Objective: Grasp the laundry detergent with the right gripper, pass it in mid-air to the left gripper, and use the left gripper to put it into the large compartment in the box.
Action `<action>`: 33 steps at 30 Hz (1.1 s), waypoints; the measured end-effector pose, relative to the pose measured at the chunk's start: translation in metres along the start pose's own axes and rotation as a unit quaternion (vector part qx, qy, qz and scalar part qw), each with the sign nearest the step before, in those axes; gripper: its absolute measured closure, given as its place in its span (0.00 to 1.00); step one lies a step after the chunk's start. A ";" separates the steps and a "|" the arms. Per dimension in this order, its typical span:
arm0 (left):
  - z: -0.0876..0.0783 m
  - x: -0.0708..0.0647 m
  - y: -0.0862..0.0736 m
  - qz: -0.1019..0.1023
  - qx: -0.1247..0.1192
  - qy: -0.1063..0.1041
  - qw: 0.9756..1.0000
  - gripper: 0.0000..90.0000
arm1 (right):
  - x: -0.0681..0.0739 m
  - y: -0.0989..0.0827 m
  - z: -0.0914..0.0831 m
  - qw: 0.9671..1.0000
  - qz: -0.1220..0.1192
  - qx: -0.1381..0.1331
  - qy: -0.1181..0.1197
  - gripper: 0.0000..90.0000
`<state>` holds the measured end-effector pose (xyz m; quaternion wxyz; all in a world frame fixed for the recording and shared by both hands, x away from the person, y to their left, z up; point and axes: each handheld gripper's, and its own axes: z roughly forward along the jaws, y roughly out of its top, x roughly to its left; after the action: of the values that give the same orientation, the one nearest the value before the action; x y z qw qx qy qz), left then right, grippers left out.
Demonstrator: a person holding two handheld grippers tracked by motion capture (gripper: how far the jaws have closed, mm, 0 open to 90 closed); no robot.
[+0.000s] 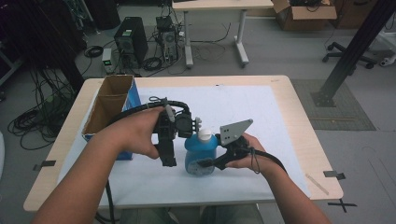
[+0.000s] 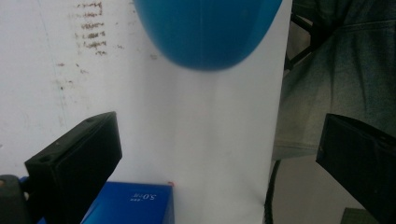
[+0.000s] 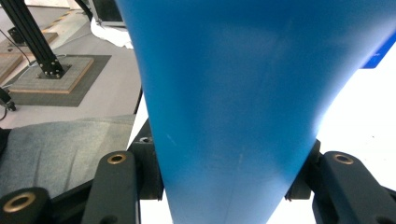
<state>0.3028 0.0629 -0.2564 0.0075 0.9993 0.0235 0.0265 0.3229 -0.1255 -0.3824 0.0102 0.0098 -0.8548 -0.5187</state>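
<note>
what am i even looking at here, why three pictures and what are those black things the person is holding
A person sits at a table covered by a white sheet and holds a tool in each hand. Each tool is a hand-held gripper: a black handle with two jaws that pinch things.

The high view comes from a camera above the person, looking down over their forearms. The other two pictures come from small cameras riding on the tools, each looking out between its own jaws.

On the table are an open cardboard box with blue sides and a blue bottle with a white cap.

The right hand-held gripper is clamped on the bottle; in its own view the blue body sits tight between the jaws. The left hand-held gripper sits up by the bottle's cap, and in its own view the jaws stand wide apart with nothing between them.
</note>
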 end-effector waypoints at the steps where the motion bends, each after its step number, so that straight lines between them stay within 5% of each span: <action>1: 0.000 0.000 0.001 0.001 0.000 0.000 1.000 0.00 | 0.000 0.001 0.003 1.000 0.001 -0.003 0.003 0.51; 33: 0.004 0.001 0.008 0.002 -0.009 -0.008 1.000 0.00 | 0.003 0.022 0.044 1.000 -0.014 0.000 0.008 0.51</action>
<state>0.3042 0.0547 -0.2606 0.0167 0.9994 0.0214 0.0191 0.3185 -0.0769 -0.3833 0.0094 0.0259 -0.8543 -0.5191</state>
